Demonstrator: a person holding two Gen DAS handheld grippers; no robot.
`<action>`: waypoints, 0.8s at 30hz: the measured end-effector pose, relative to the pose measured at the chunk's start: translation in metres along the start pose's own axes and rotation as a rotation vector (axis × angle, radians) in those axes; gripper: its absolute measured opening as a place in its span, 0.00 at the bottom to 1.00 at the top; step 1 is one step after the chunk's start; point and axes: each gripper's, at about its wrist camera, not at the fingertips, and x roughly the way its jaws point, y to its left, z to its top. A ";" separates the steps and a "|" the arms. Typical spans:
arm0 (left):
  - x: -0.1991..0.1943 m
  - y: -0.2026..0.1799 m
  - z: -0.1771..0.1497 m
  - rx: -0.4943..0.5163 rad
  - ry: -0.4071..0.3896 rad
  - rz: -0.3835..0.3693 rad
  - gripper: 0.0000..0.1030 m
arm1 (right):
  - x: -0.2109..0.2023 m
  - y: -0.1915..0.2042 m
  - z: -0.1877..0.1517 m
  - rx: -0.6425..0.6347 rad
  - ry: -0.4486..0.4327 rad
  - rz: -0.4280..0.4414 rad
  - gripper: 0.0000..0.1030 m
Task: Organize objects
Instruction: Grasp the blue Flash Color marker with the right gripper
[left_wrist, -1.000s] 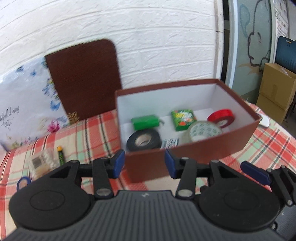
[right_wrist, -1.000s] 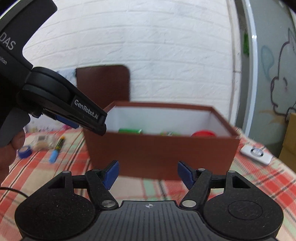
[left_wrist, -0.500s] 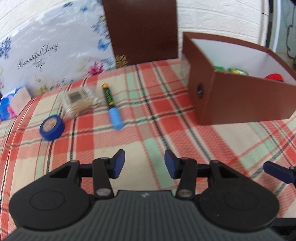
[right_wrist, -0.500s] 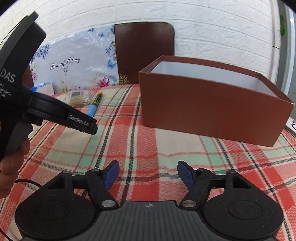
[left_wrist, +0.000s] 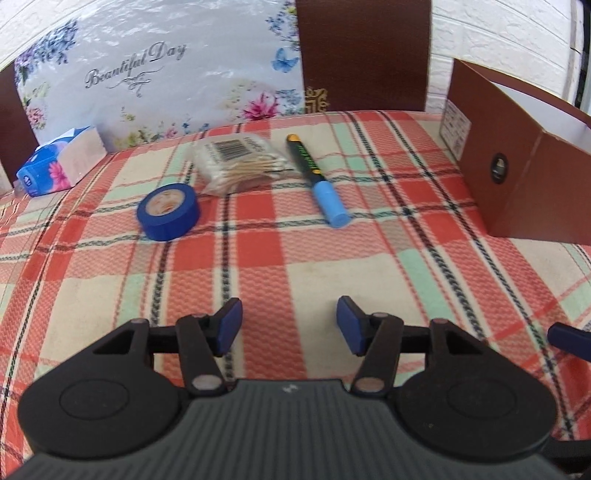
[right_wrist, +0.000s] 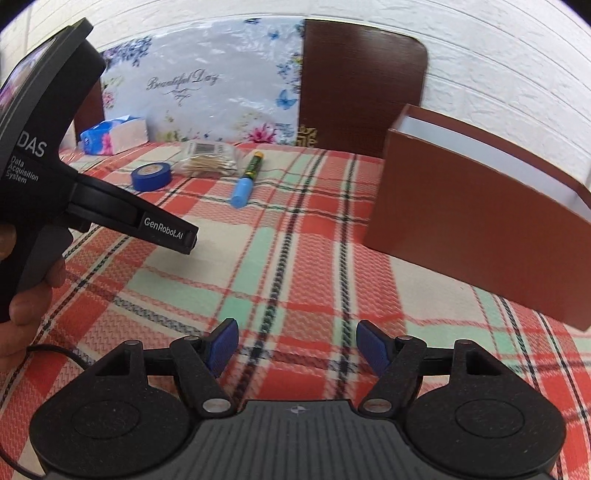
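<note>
On the plaid cloth lie a blue tape roll (left_wrist: 168, 211), a clear bag of cotton swabs (left_wrist: 240, 160) and a green marker with a blue cap (left_wrist: 318, 185). They also show in the right wrist view: tape roll (right_wrist: 150, 177), swabs (right_wrist: 208, 162), marker (right_wrist: 247, 179). The brown box (left_wrist: 517, 162) stands at the right (right_wrist: 472, 229); its contents are hidden. My left gripper (left_wrist: 288, 325) is open and empty, above bare cloth short of the marker. My right gripper (right_wrist: 295, 343) is open and empty, left of the box.
A blue tissue pack (left_wrist: 55, 164) sits at the far left by a floral bag (left_wrist: 159, 74). A brown chair back (left_wrist: 364, 51) stands behind the table. The left gripper's body (right_wrist: 55, 166) fills the left of the right wrist view.
Both grippers swung left, away from the box and down toward the cloth. The tape roll, swabs and marker came into full view. The left jaws opened wider.
</note>
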 end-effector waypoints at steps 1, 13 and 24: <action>0.001 0.005 0.000 -0.004 -0.006 0.009 0.60 | 0.001 0.004 0.001 -0.013 -0.002 0.003 0.69; 0.020 0.131 -0.020 -0.242 -0.148 0.164 0.81 | 0.053 0.034 0.059 -0.114 -0.031 0.084 0.61; 0.024 0.128 -0.021 -0.251 -0.179 0.170 0.81 | 0.126 0.021 0.111 0.016 0.047 0.072 0.17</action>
